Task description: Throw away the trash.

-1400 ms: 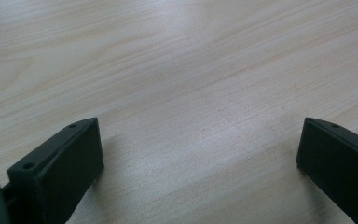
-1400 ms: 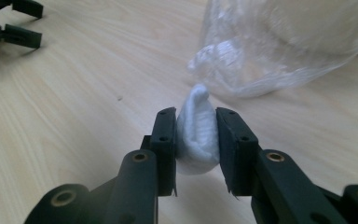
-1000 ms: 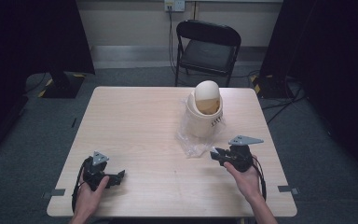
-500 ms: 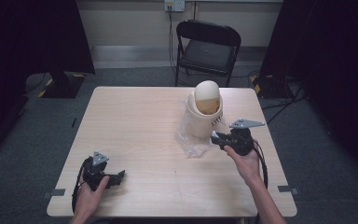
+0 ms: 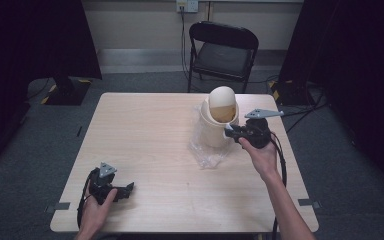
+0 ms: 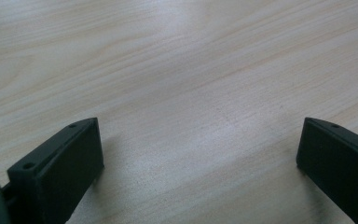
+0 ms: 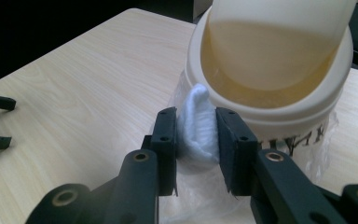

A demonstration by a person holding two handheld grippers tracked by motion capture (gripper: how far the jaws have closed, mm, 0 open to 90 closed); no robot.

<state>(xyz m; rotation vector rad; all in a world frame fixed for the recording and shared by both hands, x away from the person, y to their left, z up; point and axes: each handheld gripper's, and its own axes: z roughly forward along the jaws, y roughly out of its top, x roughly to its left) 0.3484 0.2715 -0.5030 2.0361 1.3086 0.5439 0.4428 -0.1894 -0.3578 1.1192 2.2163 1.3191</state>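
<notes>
White wad [image 7: 196,126], perhaps cotton, clamped in right gripper [image 7: 196,140] fingers beside cup [image 7: 279,100], left gripper [image 6: 200,154] fingers wide apart

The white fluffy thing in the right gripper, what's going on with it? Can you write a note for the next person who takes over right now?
Right gripper: shut on a small white cotton wad, held right at the rim of the cream swing-lid bin.
Left gripper: open, holding nothing, low over the light wooden table near its front left corner.
The bin stands right of centre on the table, on a crumpled clear plastic bag.
Done: wad gripped and brought to the bin.
Left, probably: push it through the flap and let go.
</notes>
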